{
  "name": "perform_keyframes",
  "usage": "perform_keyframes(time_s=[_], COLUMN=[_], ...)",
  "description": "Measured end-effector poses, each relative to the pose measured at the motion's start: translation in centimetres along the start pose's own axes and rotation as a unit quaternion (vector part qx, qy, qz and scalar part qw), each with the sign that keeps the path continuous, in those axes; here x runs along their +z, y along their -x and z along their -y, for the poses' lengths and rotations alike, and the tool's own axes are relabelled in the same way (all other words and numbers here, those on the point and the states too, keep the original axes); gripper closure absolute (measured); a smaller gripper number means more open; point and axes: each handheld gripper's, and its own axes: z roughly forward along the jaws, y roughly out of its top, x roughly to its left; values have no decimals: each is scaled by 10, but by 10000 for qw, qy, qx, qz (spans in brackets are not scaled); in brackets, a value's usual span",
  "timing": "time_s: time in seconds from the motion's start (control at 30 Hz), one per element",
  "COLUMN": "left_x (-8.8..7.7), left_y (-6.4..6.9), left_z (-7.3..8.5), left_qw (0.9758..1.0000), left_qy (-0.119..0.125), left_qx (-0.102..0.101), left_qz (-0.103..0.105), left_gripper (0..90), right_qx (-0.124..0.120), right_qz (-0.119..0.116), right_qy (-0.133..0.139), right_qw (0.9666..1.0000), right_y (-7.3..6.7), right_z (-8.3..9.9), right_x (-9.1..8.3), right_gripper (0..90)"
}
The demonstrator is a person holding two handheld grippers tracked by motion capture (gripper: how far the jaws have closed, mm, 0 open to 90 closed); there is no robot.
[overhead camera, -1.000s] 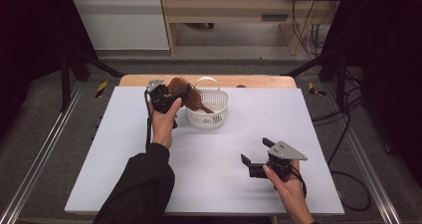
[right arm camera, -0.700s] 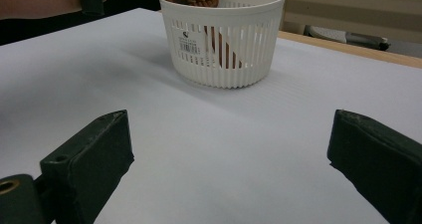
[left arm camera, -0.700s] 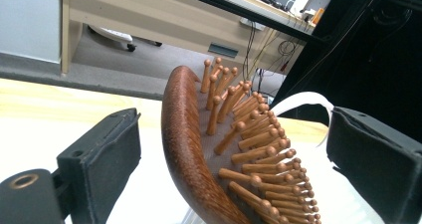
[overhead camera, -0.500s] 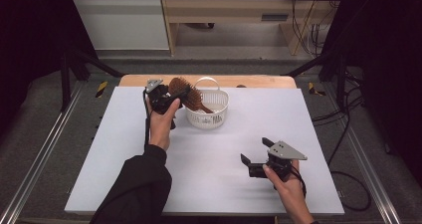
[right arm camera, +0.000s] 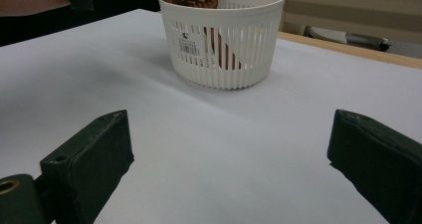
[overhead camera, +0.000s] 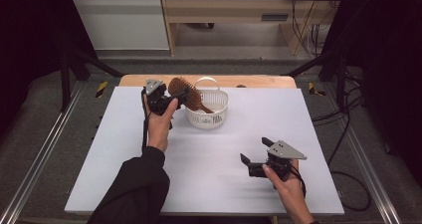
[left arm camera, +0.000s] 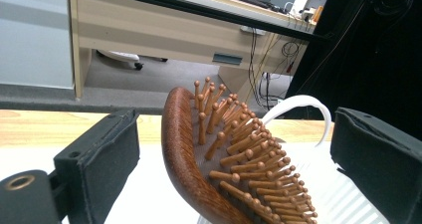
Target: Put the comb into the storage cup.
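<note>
Brown wooden paddle hairbrush with peg bristles [overhead camera: 185, 93]: stood handle-down in the white slotted plastic basket [overhead camera: 215, 115] near the table's far edge, head leaning over the rim. Left gripper [left arm camera: 234, 149] had just been opening, jaws apart around the head without pressing it. Best withdrawn straight back, avoiding the bristles. Right gripper [overhead camera: 255, 159] sat open near the front edge.

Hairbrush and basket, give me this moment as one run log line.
brush: handle down in basket, head leaning out | left gripper: jaws just opened, brush between, untouched | right gripper: open, apart
</note>
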Motion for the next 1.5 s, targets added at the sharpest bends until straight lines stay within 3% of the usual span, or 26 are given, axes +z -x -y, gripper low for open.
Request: perform_keyframes(time_s=[0.23, 0.47, 0.8, 1.1, 1.3, 1.5], left_x=[-14, -29, -63, -101, -119, -133], left_y=[0, 1, -2, -8, -13, -22], left_z=[-11, -17, -28, -39, -39, -28], left_qw=[9994, 9983, 9974, 9950, 9920, 9931], left_qy=[9, 53, 155, 243, 196, 174], left_qx=[358, 571, 647, 944, 1215, 1121], left_qz=[17, 43, 260, 240, 292, 305], left_gripper=[52, 52, 47, 46, 44, 44], right_qx=[9, -61, -81, -71, -49, 12], right_qz=[-53, -92, 43, 40, 55, 82], right_qy=[9, 35, 21, 60, 45, 45], right_qw=[10000, 9999, 10000, 9999, 10000, 10000], right_y=[0, -1, -2, -1, 0, 2], right_z=[-1, -2, -3, -4, -3, -2], right_x=[2, 1, -1, -3, -2, -4], right_gripper=[45, 44, 42, 40, 40, 39])
